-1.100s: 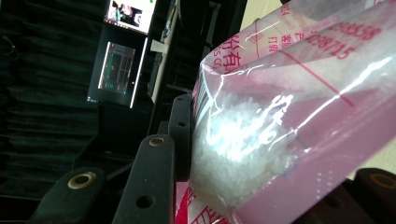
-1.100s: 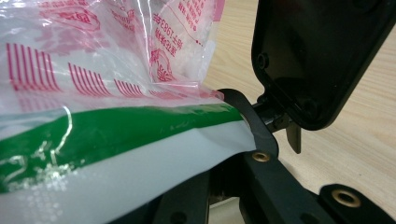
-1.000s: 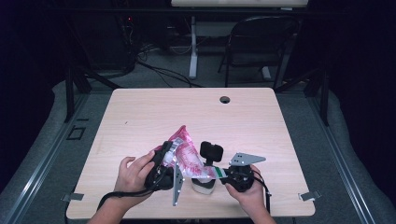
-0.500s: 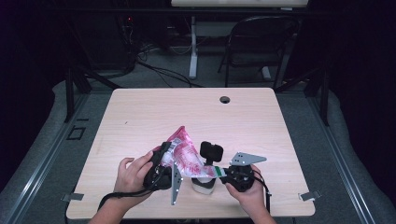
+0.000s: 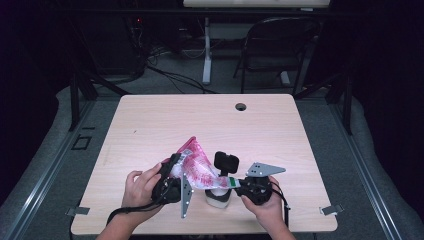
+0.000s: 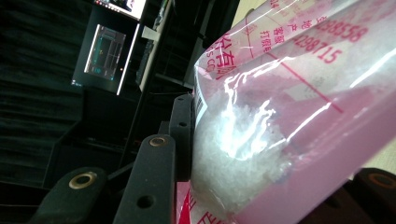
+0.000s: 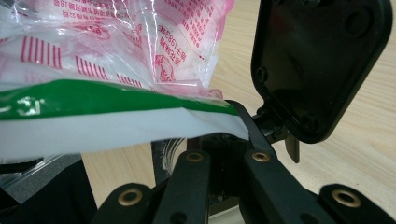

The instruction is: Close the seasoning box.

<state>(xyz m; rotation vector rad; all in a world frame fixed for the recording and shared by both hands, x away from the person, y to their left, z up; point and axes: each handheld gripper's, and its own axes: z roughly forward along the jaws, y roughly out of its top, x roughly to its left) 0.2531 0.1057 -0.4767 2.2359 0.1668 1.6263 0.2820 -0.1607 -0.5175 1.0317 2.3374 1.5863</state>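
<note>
Pink plastic bag (image 5: 196,165) of white grains | left gripper (image 5: 172,181) clamps its body | right gripper (image 5: 235,183) pinched shut on green-striped edge (image 7: 116,100) | advice: tilt slowly over white container (image 5: 218,196), keep both grips firm.

Plastic bag (image 5: 196,165): clear w/ pink-red print, white granules inside, green-white strip at one end. Crumpled, raised off bench, tilted, near front edge, centre-left.

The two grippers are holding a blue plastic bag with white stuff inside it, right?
Not blue. The plastic bag is pink and clear with red print, as the left gripper view shows. The rest holds: the left gripper and right gripper both grip it, white grains inside.
</note>
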